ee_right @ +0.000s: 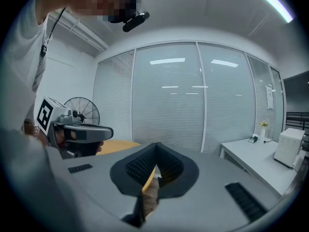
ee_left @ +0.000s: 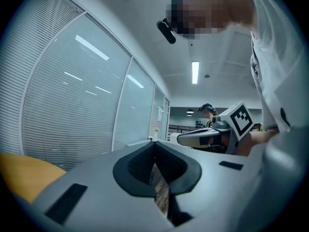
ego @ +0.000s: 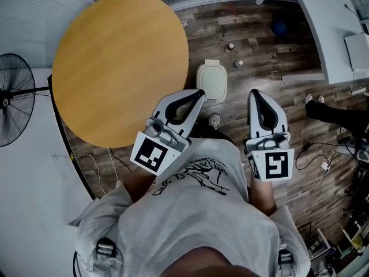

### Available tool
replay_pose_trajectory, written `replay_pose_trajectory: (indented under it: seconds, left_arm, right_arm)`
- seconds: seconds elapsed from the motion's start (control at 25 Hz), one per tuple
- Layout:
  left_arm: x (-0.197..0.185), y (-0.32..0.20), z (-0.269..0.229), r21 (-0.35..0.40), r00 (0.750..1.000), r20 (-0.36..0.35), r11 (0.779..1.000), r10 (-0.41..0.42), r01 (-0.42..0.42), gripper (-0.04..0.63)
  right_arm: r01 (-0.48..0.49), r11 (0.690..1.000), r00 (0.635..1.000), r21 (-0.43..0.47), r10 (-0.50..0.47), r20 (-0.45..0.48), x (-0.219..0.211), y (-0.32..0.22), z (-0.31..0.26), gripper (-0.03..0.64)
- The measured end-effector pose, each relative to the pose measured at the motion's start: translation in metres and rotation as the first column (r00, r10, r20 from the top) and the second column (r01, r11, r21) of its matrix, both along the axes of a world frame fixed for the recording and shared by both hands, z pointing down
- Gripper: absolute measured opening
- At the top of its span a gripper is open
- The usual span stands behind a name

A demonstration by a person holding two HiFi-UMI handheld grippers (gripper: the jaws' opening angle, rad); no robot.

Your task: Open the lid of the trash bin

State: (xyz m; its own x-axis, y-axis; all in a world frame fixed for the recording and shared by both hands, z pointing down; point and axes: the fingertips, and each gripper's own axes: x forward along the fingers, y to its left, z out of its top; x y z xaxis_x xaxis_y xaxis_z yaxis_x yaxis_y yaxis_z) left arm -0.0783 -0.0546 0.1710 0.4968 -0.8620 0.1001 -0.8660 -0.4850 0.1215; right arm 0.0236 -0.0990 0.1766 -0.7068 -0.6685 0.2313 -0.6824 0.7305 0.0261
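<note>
While the trash bin (ego: 211, 81) stands on the wooden floor (ego: 271, 56) just above the centre of the head view, its pale lid (ego: 211, 74) lies flat and closed, so nothing of what is inside can be seen. Seen from above, the bin is a rounded rectangle whose long axis runs up and down the frame. It sits just beside the right edge of the round table (ego: 115, 62). The left gripper (ego: 199, 93) points up and to the right, and its tip overlaps the bin's lower left corner in the picture. It seems to be held well above the bin, not touching it. The right gripper (ego: 255, 93) points straight up the frame, with bare floor between it and the bin's right side, so the left one looks the nearer. In both gripper views the jaws meet at their tips with nothing between them, and only a sliver of floor shows through the slit behind. From either tip the lid lies ahead and downward, so the coming move looks like a lowering reach. A fan (ego: 11, 100) stands at the left edge.
</note>
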Motion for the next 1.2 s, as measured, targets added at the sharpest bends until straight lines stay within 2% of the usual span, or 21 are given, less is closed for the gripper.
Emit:
replay_pose_trajectory:
  seconds: [0.48, 0.92, 1.2]
  left_arm:
    - [0.007, 0.002, 0.063, -0.123, 1.0, 0.006, 0.992, 0.016, -0.015, 0.017]
    - [0.014, 0.017, 0.148, -0.238, 0.999, 0.034, 0.971, 0.031, -0.022, 0.017]
    - [0.014, 0.023, 0.218, -0.276, 1.0, 0.006, 0.961, -0.018, 0.019, 0.017]
  right_arm:
    - [0.024, 0.995, 0.997, -0.094, -0.031, -0.075, 0.0, 0.003, 0.062, 0.008]
    - [0.023, 0.975, 0.988, -0.221, -0.056, -0.145, 0.0, 0.015, 0.146, 0.037]
    - [0.011, 0.96, 0.978, -0.281, -0.068, -0.195, 0.008, 0.023, 0.215, 0.049]
